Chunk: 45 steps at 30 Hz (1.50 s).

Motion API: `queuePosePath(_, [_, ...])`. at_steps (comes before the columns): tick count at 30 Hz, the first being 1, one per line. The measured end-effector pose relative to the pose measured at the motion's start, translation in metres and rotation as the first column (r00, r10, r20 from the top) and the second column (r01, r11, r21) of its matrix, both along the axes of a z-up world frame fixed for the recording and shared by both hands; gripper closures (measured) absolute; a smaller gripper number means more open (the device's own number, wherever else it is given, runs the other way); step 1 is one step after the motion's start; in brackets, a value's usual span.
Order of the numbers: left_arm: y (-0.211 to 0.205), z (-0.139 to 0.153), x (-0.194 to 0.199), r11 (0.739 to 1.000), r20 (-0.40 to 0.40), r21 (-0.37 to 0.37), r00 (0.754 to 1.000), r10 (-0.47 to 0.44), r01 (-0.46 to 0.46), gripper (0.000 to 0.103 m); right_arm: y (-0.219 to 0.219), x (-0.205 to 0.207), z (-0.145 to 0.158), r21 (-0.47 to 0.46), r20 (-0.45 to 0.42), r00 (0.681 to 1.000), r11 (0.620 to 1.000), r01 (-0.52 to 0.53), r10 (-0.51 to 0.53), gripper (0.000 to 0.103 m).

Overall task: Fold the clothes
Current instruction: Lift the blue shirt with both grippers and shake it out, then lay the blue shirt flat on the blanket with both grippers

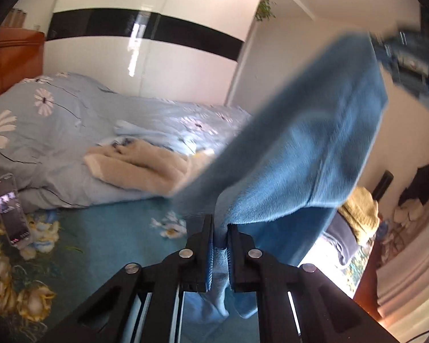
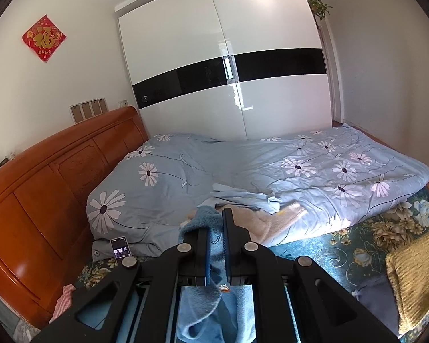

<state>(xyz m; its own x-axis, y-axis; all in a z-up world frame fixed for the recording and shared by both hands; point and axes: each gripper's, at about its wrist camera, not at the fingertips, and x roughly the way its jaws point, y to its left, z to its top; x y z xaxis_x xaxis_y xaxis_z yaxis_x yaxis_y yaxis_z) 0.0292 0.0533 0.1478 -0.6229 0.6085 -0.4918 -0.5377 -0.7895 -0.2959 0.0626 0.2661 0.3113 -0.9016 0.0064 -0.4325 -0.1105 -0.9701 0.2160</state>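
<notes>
A blue fleece garment (image 1: 306, 148) hangs in the air, stretched from my left gripper (image 1: 220, 228) up to my right gripper (image 1: 406, 57), which shows blurred at the upper right. The left gripper is shut on one edge of the garment. In the right wrist view my right gripper (image 2: 216, 228) is shut on another part of the same blue garment (image 2: 206, 220), which bunches between the fingers and hangs below. A beige garment (image 1: 140, 168) and a light blue one (image 2: 243, 197) lie crumpled on the bed.
A light blue daisy-print quilt (image 2: 300, 171) covers the bed's far side, over a teal floral sheet (image 1: 105, 237). A phone (image 1: 10, 208) lies at the left. A yellow knit item (image 2: 414, 274) on dark clothes lies at the right. A wooden headboard (image 2: 43, 183) and a wardrobe (image 2: 228, 65) stand behind.
</notes>
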Motion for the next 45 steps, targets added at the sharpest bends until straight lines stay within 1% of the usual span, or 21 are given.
queuePosePath(2, [-0.028,0.018,0.0,0.999,-0.045,0.01,0.998,0.033,-0.033,0.094,0.006,0.007,-0.003,-0.005,0.003,1.0,1.0,0.007,-0.007,0.096])
queuePosePath(5, [-0.067,0.042,0.004,0.998,-0.085,0.041,0.995,0.053,-0.05,0.094,0.019,0.018,-0.016,-0.044,0.025,1.0,0.999,0.013,-0.012,0.095])
queuePosePath(7, [-0.082,0.058,0.012,0.998,-0.109,0.052,0.993,0.044,-0.038,0.094,0.024,0.027,-0.023,-0.073,0.03,1.0,0.997,-0.002,0.005,0.095])
queuePosePath(9, [-0.089,0.075,0.026,0.999,-0.147,0.045,0.989,0.014,-0.007,0.094,0.022,0.039,-0.024,-0.066,0.028,0.999,0.998,-0.021,0.023,0.095])
queuePosePath(12, [-0.099,0.107,0.056,0.997,-0.204,0.038,0.977,-0.055,0.064,0.094,0.014,0.064,-0.014,-0.042,0.012,0.998,0.998,-0.056,0.057,0.095])
queuePosePath(14, [-0.11,0.124,0.073,0.994,-0.233,0.041,0.968,-0.089,0.101,0.094,0.008,0.081,-0.002,-0.023,-0.012,0.996,0.996,-0.085,0.085,0.095])
queuePosePath(17, [-0.117,0.139,0.079,0.992,-0.243,0.055,0.965,-0.097,0.114,0.094,0.0,0.101,0.017,0.009,-0.048,0.991,0.992,-0.124,0.125,0.095])
queuePosePath(19, [-0.12,0.148,0.081,0.991,-0.247,0.065,0.964,-0.098,0.117,0.094,-0.005,0.099,0.025,0.039,-0.061,0.989,0.991,-0.129,0.131,0.095])
queuePosePath(20, [-0.118,0.148,0.075,0.993,-0.239,0.055,0.967,-0.092,0.108,0.094,-0.005,0.093,0.027,0.054,-0.059,0.99,0.991,-0.125,0.128,0.095])
queuePosePath(21, [-0.114,0.143,0.066,0.995,-0.224,0.034,0.971,-0.082,0.092,0.094,-0.005,0.084,0.025,0.068,-0.044,0.992,0.991,-0.119,0.122,0.095])
queuePosePath(22, [-0.109,0.138,0.056,0.997,-0.209,0.013,0.975,-0.071,0.075,0.094,-0.002,0.068,0.017,0.07,-0.008,0.994,0.991,-0.113,0.113,0.095])
queuePosePath(23, [-0.103,0.128,0.043,0.998,-0.185,-0.005,0.981,-0.062,0.063,0.094,0.001,0.053,0.009,0.073,0.028,0.994,0.992,-0.106,0.104,0.095])
queuePosePath(24, [-0.096,0.112,0.027,0.998,-0.142,-0.027,0.988,-0.052,0.049,0.094,0.005,0.036,0.0,0.075,0.068,0.993,0.992,-0.098,0.092,0.095])
queuePosePath(26, [-0.081,0.072,-0.011,0.997,-0.021,-0.079,0.999,-0.025,0.023,0.094,0.014,-0.001,-0.038,0.07,0.185,0.981,0.995,-0.075,0.061,0.095])
queuePosePath(28, [-0.073,0.036,-0.038,0.994,0.079,-0.106,0.997,0.01,-0.002,0.094,0.023,-0.036,-0.08,0.055,0.299,0.953,0.997,-0.058,0.039,0.095])
queuePosePath(30, [-0.066,0.0,-0.063,0.991,0.171,-0.129,0.984,0.048,-0.026,0.094,0.031,-0.064,-0.122,0.016,0.386,0.922,0.999,-0.041,0.032,0.095])
queuePosePath(33, [-0.057,-0.053,-0.1,0.984,0.304,-0.167,0.947,0.108,-0.058,0.094,0.042,-0.092,-0.178,-0.045,0.474,0.88,0.999,-0.014,0.034,0.095])
queuePosePath(36, [-0.055,-0.081,-0.123,0.98,0.393,-0.173,0.906,0.157,-0.095,0.094,0.053,-0.12,-0.218,-0.087,0.53,0.847,0.996,0.01,0.038,0.095])
queuePosePath(37, [-0.055,-0.086,-0.131,0.979,0.415,-0.173,0.894,0.169,-0.105,0.094,0.059,-0.13,-0.227,-0.105,0.544,0.838,0.994,0.021,0.04,0.095])
queuePosePath(40, [-0.051,-0.088,-0.158,0.974,0.43,-0.183,0.88,0.203,-0.135,0.094,0.073,-0.158,-0.248,-0.153,0.561,0.827,0.987,0.057,0.04,0.095])
queuePosePath(45, [-0.046,-0.097,-0.211,0.957,0.457,-0.203,0.844,0.281,-0.209,0.094,0.082,-0.204,-0.262,-0.167,0.571,0.82,0.984,0.065,0.043,0.095])
